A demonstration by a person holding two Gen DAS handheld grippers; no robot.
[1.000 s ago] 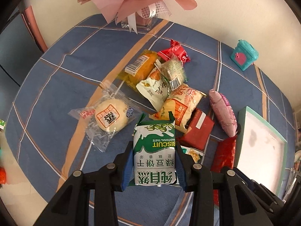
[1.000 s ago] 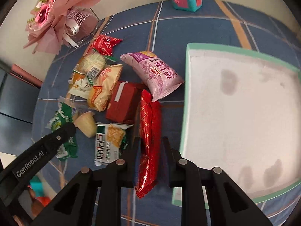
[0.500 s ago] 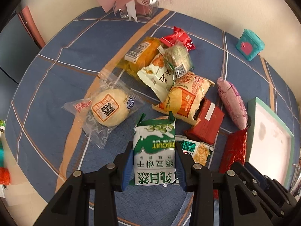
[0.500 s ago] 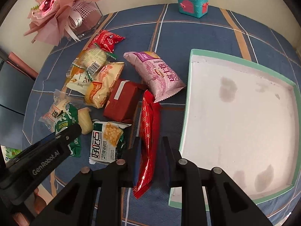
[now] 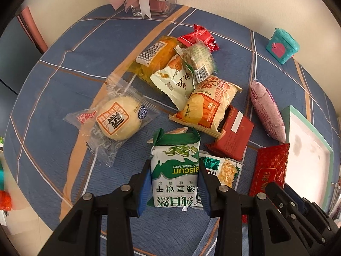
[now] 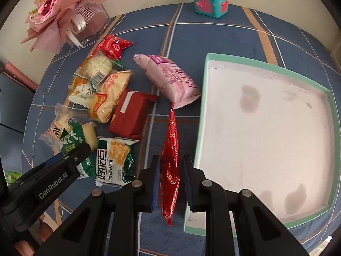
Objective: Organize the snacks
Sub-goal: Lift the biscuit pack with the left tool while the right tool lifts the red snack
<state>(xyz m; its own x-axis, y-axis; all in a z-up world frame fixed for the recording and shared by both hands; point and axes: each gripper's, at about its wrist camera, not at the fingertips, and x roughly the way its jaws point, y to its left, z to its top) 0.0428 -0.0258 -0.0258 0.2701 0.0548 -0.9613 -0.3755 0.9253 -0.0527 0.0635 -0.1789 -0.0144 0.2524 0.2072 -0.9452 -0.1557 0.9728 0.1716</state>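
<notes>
Both packets are now clear of the tablecloth [image 5: 70,68], where 1 second ago they were only just gripped low over the pile. The left gripper [image 5: 174,183] is closed on the green mung-bean biscuit packet [image 5: 175,170], its blue pads pressing both long sides, and the packet hangs upright above the heap. The right gripper [image 6: 171,177] pinches the thin red foil packet [image 6: 170,160] edge-on; its upper end reaches the tail of the pink puffed-snack bag [image 6: 168,79], and I cannot tell if they touch.

The view has widened a little since then, so the hands have risen slightly while the snacks left on the table have not shifted. The mint-edged tray [image 6: 202,115] is empty and lies just beside the red packet, on its right.

I judge that the pick-up is done for these 2 items, and the carry to the tray is next. The red packet has the shorter way.
</notes>
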